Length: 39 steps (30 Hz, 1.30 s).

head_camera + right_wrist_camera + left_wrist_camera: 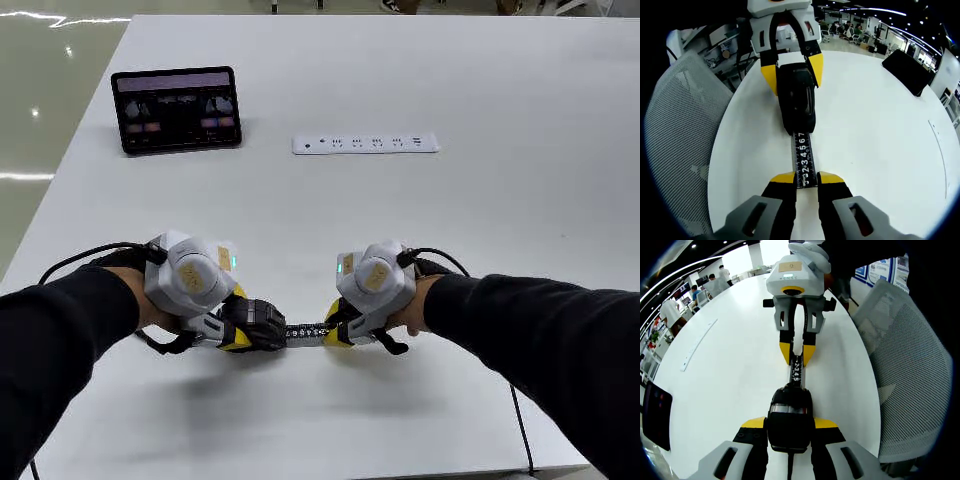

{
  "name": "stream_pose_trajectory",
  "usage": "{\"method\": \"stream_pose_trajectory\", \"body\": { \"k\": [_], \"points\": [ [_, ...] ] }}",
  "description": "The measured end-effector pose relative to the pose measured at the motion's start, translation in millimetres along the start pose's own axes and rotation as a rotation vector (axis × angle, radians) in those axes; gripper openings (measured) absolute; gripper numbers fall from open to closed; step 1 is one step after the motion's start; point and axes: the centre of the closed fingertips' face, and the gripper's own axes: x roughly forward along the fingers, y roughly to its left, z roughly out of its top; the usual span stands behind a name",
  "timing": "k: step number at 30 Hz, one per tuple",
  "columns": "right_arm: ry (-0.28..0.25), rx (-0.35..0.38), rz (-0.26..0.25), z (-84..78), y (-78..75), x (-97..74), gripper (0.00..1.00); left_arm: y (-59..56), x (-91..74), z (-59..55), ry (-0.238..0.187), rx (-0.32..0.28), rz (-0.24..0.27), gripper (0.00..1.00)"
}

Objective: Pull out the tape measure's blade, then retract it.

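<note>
Head view: case (264,322) in left tool (240,320)

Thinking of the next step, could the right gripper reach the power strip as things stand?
Probably not yet: the right gripper is shut on the blade of the tape measure held by the left gripper. Nothing stands between it and the power strip, so after letting go, likely yes.

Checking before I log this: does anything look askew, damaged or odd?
Nothing stands out. The left gripper holds the tape measure case, and the right gripper pinches the blade, which runs straight and flat between them.
</note>
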Motion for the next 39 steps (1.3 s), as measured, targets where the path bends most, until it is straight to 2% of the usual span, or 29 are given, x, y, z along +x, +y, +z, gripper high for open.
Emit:
{"method": "stream_pose_trajectory", "body": {
  "k": [30, 39],
  "points": [
    [0.016, 0.024, -0.008, -22.6, 0.6, -17.8, 0.11, -2.6, -0.5, 0.7, -0.004, -0.009, -0.002, 0.29],
    [0.02, 0.02, -0.012, -34.7, -2.6, -26.7, 0.11, -2.7, -0.7, 0.9, -0.009, -0.02, 0.004, 0.29]
  ]
}}
